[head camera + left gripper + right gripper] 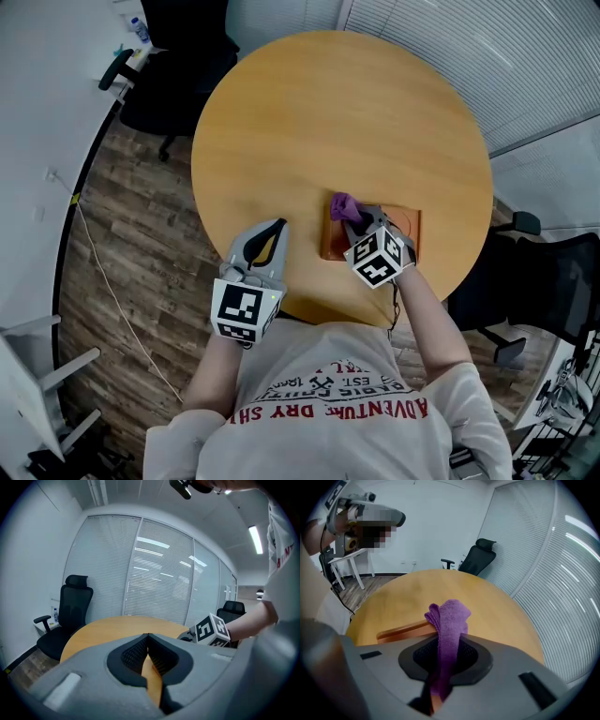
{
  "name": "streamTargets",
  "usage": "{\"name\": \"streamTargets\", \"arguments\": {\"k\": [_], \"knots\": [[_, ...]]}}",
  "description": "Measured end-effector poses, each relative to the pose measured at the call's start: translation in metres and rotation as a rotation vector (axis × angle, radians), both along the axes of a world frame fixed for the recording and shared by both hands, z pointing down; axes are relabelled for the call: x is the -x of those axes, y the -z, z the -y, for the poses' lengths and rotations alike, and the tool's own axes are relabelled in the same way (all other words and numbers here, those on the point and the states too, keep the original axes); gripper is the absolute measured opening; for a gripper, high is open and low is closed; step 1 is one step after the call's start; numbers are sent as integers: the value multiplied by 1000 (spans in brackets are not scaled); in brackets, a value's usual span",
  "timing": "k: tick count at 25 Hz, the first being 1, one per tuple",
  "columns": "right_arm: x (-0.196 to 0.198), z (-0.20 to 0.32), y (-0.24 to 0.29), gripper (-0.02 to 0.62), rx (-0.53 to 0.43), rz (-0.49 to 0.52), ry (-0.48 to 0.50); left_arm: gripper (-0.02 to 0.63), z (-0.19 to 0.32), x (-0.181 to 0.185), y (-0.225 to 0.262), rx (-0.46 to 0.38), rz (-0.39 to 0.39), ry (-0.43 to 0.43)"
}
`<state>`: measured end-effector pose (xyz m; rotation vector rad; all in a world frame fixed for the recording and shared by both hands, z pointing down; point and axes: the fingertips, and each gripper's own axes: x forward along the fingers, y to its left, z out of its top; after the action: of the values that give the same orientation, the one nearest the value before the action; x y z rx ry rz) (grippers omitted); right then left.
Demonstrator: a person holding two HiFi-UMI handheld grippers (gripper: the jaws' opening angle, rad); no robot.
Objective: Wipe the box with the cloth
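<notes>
A flat orange-brown box (405, 228) lies on the round wooden table (328, 122) near its front edge. My right gripper (353, 217) hovers over the box's left part, shut on a purple cloth (343, 205). In the right gripper view the purple cloth (449, 620) sticks up from between the jaws, with the box's edge (401, 631) just beyond. My left gripper (273, 231) rests to the left of the box, over the table's front edge; its jaws meet at the tips (148, 635) with nothing between them.
A black office chair (173, 66) stands at the table's far left, another chair (548, 281) at the right. Wood floor (131, 244) lies to the left, with a white cable across it. Window blinds (159, 583) line the far wall.
</notes>
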<state>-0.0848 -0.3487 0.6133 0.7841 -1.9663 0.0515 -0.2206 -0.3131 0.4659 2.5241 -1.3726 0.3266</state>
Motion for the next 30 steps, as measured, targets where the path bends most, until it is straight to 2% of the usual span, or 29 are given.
{"name": "streamTargets", "arguments": {"k": [5,13,21,30], "knots": [[5,-14,-3,66,43,-31,61,9,-1,-2,-2,1,2,1],[6,-42,-3,66,88,-35,105,9,-16,-10,0,6,3,-3],[3,-67,-2,66,101,-28,94,9,-36,-17,-1,16,9,9],[6,-104,0,66,131,-5,128,9,-64,-23,1,26,12,30]]}}
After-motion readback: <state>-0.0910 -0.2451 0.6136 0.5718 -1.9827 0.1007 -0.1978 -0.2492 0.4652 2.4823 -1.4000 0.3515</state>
